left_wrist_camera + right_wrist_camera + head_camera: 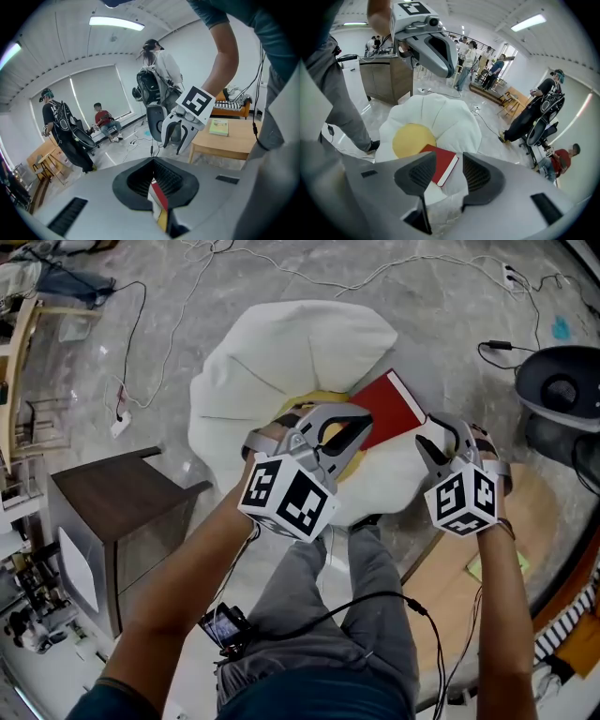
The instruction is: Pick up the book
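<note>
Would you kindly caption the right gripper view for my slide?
Open right gripper aimed at a red book on a flower-shaped cushion.

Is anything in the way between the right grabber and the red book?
No, nothing visible blocks it. The right gripper has its jaws apart and looks straight at the red book, which lies bare on the flower cushion. The left gripper hangs above the cushion off to one side, not in between.

A flower-shaped cushion (pixel 281 352), white petals around a yellow centre, is lying on the marbled floor (pixel 450 306). A dark wooden cabinet (pixel 122 502) is standing beside it. Loose cables (pixel 123 420) are trailing across the floor. A green pad (pixel 219 127) is resting on a low wooden table (pixel 234 143).
</note>
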Tool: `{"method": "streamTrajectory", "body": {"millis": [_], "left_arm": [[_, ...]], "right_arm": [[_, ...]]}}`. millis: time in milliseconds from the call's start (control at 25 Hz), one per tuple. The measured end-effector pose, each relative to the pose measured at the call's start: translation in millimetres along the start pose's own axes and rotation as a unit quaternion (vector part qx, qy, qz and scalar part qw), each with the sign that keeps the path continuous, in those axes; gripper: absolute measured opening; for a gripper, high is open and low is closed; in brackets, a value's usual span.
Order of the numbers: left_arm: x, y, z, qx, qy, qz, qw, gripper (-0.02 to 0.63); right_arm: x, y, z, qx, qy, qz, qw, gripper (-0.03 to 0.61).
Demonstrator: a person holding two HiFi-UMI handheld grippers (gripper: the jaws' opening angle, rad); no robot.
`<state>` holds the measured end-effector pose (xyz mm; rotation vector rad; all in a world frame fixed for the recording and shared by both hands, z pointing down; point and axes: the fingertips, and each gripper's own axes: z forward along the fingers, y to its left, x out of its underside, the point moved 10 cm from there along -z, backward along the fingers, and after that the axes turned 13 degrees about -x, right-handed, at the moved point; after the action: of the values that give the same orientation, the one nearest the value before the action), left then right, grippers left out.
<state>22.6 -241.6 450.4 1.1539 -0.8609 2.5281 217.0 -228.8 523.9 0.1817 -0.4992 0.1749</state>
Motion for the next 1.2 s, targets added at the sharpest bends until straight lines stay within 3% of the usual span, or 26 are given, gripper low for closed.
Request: {"method": "streamTrajectory", "body": {"millis": [320,800,1200], "left_arm": [[37.7,-31.3,50.3,0.014,0.024,-0.015,0.9995,0.003],[90.8,-59.9,115.6,0.03,0.046,-0.025,0.9982,0.006],[127.2,-68.5,139.9,0.029,0.059,-0.038,0.9971,0.005]], "right_arm": [[49.6,-6.2,64.1,-0.056,0.01,0.053,0.997,0.239],[117.2,-30.2,164.4,-0.114,0.014,0.135,0.984,0.262],[158.5,-46.6,234.1,-0.188,0.002,0.256,0.948,0.315]]}}
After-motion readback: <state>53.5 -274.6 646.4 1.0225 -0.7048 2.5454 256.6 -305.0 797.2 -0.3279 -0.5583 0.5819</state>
